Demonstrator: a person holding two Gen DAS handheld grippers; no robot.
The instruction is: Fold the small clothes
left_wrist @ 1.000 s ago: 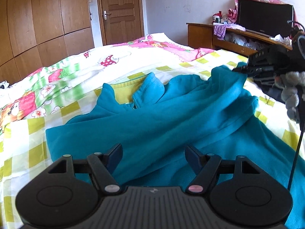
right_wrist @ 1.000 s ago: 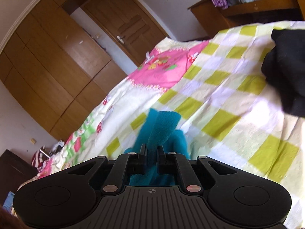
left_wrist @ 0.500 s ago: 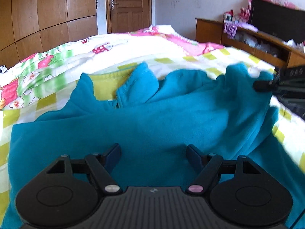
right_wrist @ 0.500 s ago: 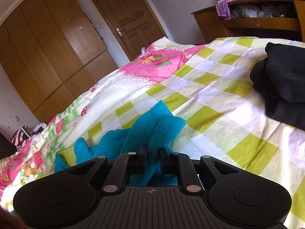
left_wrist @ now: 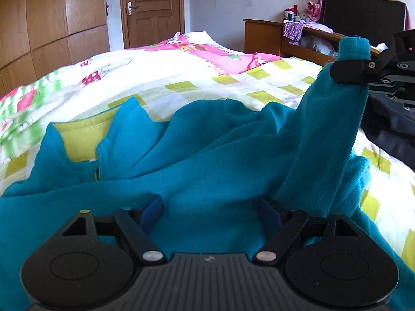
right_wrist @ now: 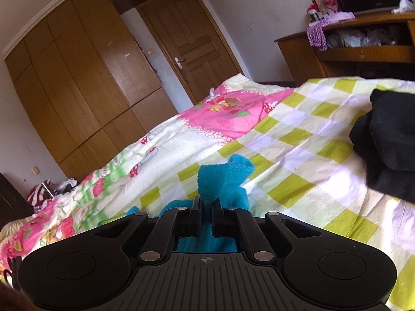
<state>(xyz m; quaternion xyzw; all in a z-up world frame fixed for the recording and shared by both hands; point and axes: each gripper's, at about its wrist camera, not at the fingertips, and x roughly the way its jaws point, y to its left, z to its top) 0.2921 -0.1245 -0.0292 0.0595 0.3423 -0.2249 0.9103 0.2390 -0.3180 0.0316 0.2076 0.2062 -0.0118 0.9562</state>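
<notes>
On the bed [left_wrist: 233,88], a fleece [left_wrist: 207,160] sleeve [left_wrist: 329,140] is pinched by the right claw [right_wrist: 206,207] and raised at 2 o'clock; the left claw [left_wrist: 210,207] is spread over the fabric. Laying the sleeve across the body seems due next.

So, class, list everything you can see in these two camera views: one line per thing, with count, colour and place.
Fleece top: one, teal with yellow lining, spread on the bed; one sleeve raised.
Bedspread: one, white with yellow-green checks and pink cartoon print, covering the bed.
Dark clothes: one pile, black, right side of the bed.
Door: one, brown wood, far wall.
Wardrobe: one, brown wood, left of the door.
Shelf unit: one, brown wood, cluttered, beyond the bed.
Left hand-held gripper: black, open over the top.
Right hand-held gripper: black, shut on the sleeve.
</notes>
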